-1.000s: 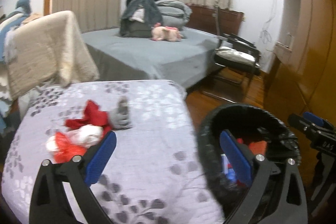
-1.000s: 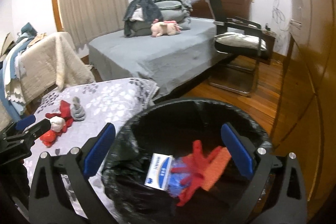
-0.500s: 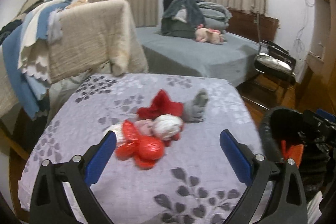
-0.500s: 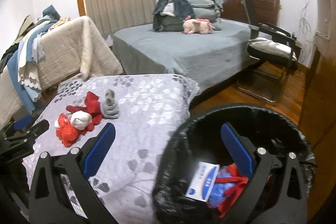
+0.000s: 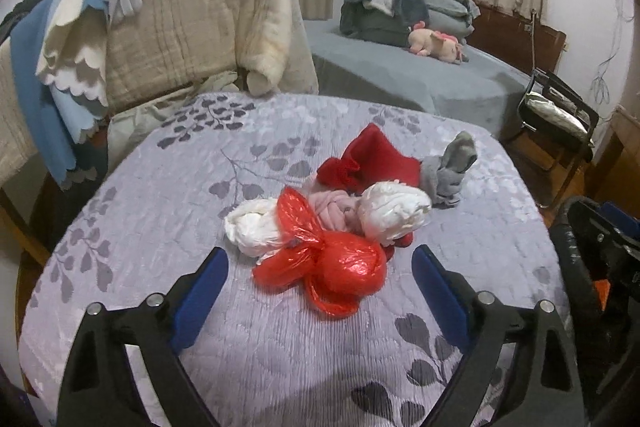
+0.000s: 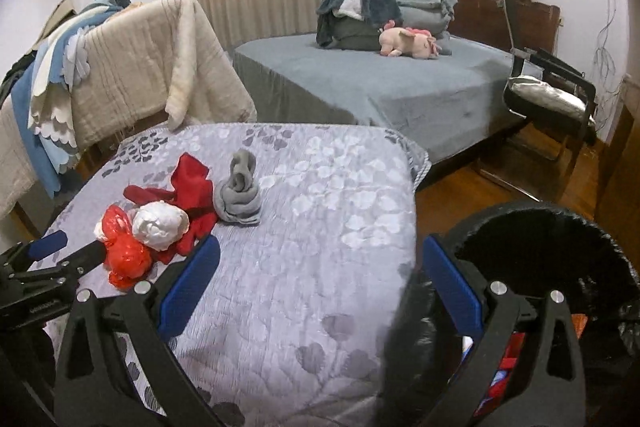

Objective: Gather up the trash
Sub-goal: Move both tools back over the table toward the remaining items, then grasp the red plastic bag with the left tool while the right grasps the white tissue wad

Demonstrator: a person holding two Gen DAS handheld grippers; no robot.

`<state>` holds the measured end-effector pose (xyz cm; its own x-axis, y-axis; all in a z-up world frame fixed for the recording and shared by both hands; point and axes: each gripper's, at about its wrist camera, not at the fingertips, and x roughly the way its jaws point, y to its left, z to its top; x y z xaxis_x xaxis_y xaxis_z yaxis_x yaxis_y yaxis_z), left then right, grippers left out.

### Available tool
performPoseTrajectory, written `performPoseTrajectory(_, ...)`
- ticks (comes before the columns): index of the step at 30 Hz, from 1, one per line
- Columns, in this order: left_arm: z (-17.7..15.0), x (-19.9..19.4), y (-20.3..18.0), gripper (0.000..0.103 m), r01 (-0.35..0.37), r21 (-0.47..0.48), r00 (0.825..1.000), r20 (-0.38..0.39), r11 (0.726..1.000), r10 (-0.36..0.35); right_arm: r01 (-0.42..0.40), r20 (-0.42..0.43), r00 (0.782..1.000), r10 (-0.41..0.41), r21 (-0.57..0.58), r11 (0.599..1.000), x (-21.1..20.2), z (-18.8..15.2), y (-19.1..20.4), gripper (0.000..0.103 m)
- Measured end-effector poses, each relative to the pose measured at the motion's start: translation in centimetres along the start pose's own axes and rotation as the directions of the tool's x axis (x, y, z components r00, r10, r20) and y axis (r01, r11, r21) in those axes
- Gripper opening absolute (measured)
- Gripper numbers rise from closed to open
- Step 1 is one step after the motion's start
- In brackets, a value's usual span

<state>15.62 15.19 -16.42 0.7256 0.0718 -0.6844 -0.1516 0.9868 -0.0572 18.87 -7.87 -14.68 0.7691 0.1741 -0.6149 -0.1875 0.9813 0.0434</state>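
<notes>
Left wrist view: your left gripper (image 5: 320, 291) gapes wide, jaws just narrowing, before the red bag (image 5: 344, 267).
Your right gripper (image 6: 316, 279) hangs released, clutching nothing, beside the black bin (image 6: 560, 231).

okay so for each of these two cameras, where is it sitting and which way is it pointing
Left wrist: on the left gripper, aimed down at the red bag on the covered table; its open fingers show.
Right wrist: on the right gripper, facing the table's right part and the black bin; its open fingers show, the left gripper at far left.
Shared: trash pile, table, bin, bed.
</notes>
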Motion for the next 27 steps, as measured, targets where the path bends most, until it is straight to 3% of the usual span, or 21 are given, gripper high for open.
performPoseTrajectory(6,-0.7,2.8,-0.2,0.076,0.013,-0.021,0.998,-0.059,1.0,-0.015,-0.005,-0.022,1.0,0.004,-0.03,1.0,1.3,-0.5,0.8,0.098)
performPoseTrajectory(11,-1.0,3.4,0.0,0.051,0.064,-0.04,0.995,-0.074,0.997,-0.067,-0.009,-0.033,0.999,0.008,-0.027,1.0,1.5,-0.5,0.7,0.098)
performPoseTrajectory(16,-1.2,2.4,0.3,0.037,0.103,-0.031,0.992,-0.071,0.994,-0.105,-0.02,-0.034,0.999,0.019,-0.037,0.999,1.5,-0.7,1.2,0.098)
performPoseTrajectory(22,-1.7,1.3,1.3,0.036,0.105,-0.039,0.992,-0.072,0.994,-0.108,-0.029,-0.047,0.999,0.027,-0.044,0.999,1.6,-1.1,1.7,0.098)
performPoseTrajectory(24,-1.8,1.4,1.5,0.042,0.102,-0.035,0.992,-0.077,0.994,-0.104,-0.028,-0.051,0.998,0.026,-0.044,0.999,1.6,-1.2,1.8,0.098)
performPoseTrajectory(27,-1.7,1.9,1.3,0.061,0.098,-0.051,0.991,-0.088,0.994,-0.102,-0.028,-0.055,0.998,0.025,-0.045,0.999,1.7,-1.2,1.9,0.098)
